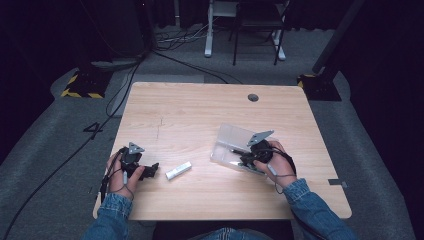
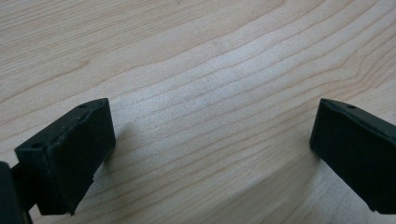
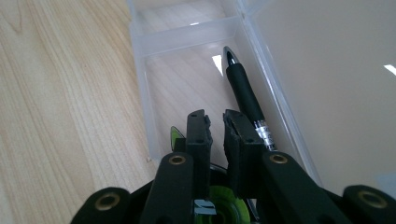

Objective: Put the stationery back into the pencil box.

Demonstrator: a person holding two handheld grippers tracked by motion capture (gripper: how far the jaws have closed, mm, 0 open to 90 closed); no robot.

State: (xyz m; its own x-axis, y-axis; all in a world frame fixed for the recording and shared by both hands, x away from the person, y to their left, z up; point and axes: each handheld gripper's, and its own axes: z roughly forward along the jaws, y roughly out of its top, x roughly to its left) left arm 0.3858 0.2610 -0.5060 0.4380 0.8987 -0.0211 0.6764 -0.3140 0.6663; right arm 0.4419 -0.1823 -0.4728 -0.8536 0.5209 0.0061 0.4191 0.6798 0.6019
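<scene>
A clear plastic box point(image 1: 231, 134) lies open on the right half of the wooden table point(image 1: 200, 115). In the right gripper view a black pen point(image 3: 245, 95) with a silver tip lies inside the box point(image 3: 142, 79), along its wall. My right gripper point(image 3: 215, 119) hovers over the box's near end, its jaws almost together with nothing between them and the pen just beside one jaw. In the high view my right gripper point(image 1: 240, 159) sits at the box's near edge. My left gripper point(image 1: 150, 169) rests low at the table's left front, open point(image 2: 212, 135) over bare wood. A small white bar point(image 1: 178, 171) lies just to its right.
A round cable hole point(image 1: 253, 97) sits near the table's far edge. Cables point(image 1: 120, 90) trail over the grey floor at the left. White and dark frame legs point(image 1: 209, 35) stand beyond the table.
</scene>
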